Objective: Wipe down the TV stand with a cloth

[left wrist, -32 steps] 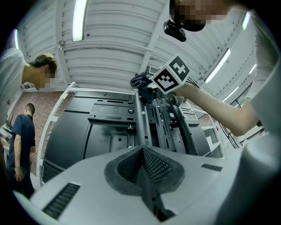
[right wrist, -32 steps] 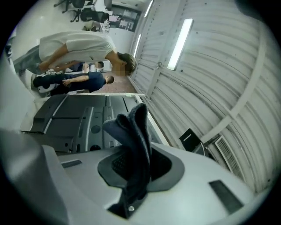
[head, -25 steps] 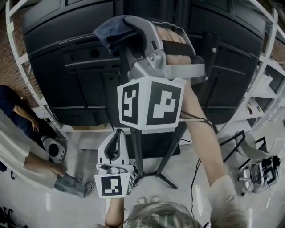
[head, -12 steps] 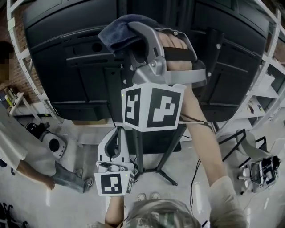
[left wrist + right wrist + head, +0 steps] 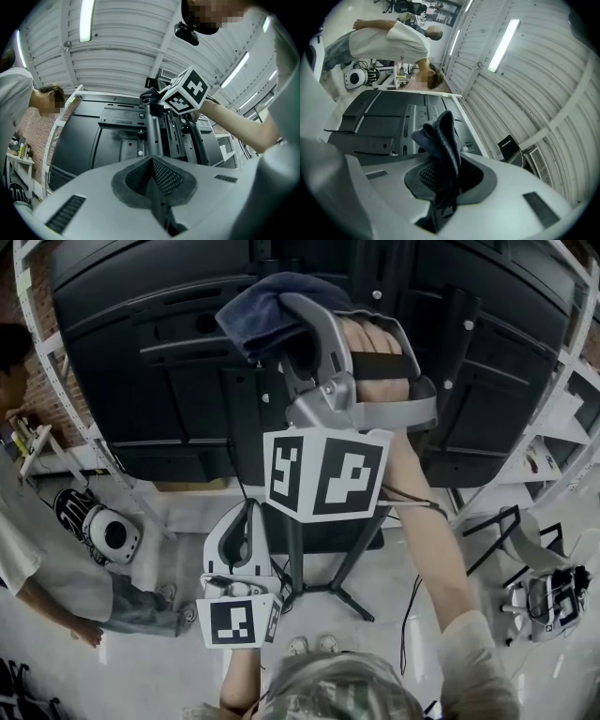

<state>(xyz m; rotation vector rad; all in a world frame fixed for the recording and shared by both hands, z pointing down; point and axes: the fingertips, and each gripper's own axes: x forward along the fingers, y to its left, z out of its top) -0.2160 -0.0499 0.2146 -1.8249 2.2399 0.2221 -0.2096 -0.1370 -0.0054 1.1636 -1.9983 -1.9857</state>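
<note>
My right gripper (image 5: pixel 281 322) is raised high and shut on a dark blue cloth (image 5: pixel 261 307). The cloth is pressed against the top of the black TV stand column (image 5: pixel 292 549), behind the black TV back panel (image 5: pixel 141 381). In the right gripper view the cloth (image 5: pixel 443 138) sticks up, clamped between the jaws of the right gripper (image 5: pixel 443 176). My left gripper (image 5: pixel 248 519) hangs lower beside the column, shut with nothing in it. In the left gripper view the left gripper (image 5: pixel 157 180) points up at the column (image 5: pixel 152 131) and the cloth (image 5: pixel 150 96).
A person in a white shirt (image 5: pixel 37 559) bends at the left near a round white device (image 5: pixel 108 532) on the floor. White shelf frames (image 5: pixel 56 399) flank the TV. The stand's legs (image 5: pixel 342 601), a cable (image 5: pixel 412 615) and another device (image 5: pixel 553 601) lie on the floor.
My right gripper and the cloth have shifted slightly right and down along the column. The person at the left has moved and straightened. The left gripper has barely moved.
</note>
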